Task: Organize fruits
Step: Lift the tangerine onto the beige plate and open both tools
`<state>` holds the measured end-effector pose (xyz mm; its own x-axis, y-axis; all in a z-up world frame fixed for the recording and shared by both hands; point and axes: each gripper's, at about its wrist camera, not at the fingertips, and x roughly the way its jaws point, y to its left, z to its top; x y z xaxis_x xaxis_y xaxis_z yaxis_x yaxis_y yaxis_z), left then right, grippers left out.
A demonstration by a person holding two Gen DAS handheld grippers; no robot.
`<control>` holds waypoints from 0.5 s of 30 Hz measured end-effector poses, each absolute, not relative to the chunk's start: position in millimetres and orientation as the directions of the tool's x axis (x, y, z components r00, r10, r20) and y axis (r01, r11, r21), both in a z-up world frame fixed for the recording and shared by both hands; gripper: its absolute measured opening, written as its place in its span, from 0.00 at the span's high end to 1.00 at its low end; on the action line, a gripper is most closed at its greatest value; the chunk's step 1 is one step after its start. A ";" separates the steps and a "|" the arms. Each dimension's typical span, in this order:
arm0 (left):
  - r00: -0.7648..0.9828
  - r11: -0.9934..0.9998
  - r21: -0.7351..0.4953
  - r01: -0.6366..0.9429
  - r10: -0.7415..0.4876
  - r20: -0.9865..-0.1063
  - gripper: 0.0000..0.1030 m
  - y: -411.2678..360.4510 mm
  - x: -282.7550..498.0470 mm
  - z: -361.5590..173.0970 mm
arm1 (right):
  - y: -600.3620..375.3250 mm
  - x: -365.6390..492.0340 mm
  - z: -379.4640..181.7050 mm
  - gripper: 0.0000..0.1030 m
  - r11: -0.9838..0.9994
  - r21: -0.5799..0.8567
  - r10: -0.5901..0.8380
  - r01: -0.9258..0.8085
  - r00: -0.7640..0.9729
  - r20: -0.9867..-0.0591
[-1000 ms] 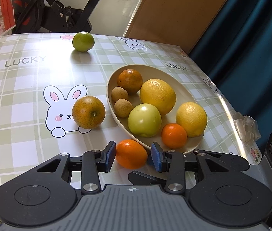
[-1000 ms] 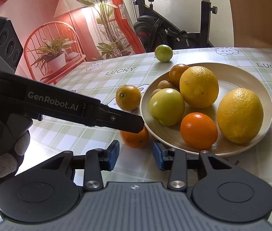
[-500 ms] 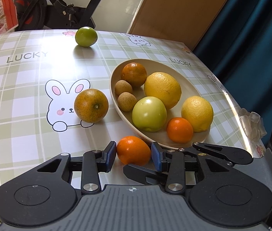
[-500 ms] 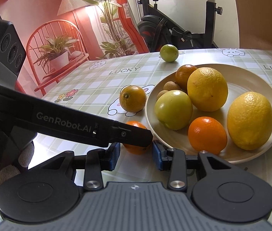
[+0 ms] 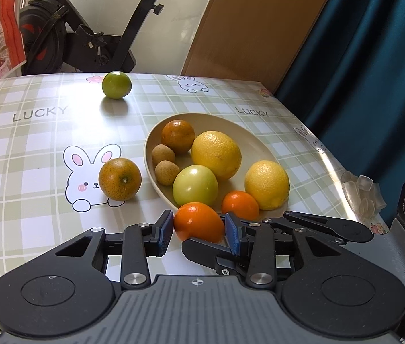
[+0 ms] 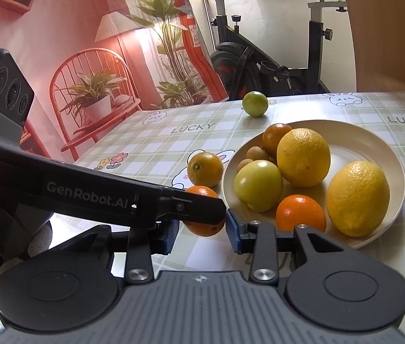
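A small orange [image 5: 199,222] sits between the blue pads of my left gripper [image 5: 198,230], which is shut on it just in front of the cream plate [image 5: 248,140]. It also shows in the right wrist view [image 6: 202,195], partly hidden by the left gripper's finger. The plate [image 6: 374,146] holds two lemons, a green fruit, two oranges and two small brown fruits. A greenish orange [image 5: 119,178] lies left of the plate, and a green lime [image 5: 116,84] lies far back. My right gripper [image 6: 201,233] is open and empty, close beside the left one.
The table has a checked rabbit-print cloth [image 5: 30,143]. Its right edge [image 5: 331,160] runs close to the plate, with a clear plastic piece [image 5: 361,192] on it. An exercise bike [image 5: 87,37] stands behind the table.
My left gripper has moved forward around the small orange and closed on it. The view has tilted up. My right gripper has stayed open and come closer to the left one.
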<state>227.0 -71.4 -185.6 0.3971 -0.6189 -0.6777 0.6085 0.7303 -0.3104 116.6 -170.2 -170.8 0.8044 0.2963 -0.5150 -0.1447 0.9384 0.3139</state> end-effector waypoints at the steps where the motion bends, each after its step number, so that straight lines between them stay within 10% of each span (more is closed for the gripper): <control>1: 0.397 0.730 -0.312 0.608 -0.620 -0.677 0.60 -73.7 227.5 -184.6 | -171.4 115.5 -169.2 0.63 0.939 0.313 0.292 -0.142 0.810 -0.509; 15: 0.378 0.732 -0.283 0.621 -0.595 -0.710 0.60 -118.7 231.7 -189.5 | -209.7 109.5 -172.7 0.63 0.924 0.381 0.230 -0.027 0.834 -0.501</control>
<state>231.7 -118.7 -189.5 0.3780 -0.5947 -0.7095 0.6205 0.7315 -0.2825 109.5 -209.7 -172.7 0.8343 0.2304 -0.5008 -0.0265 0.9242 0.3810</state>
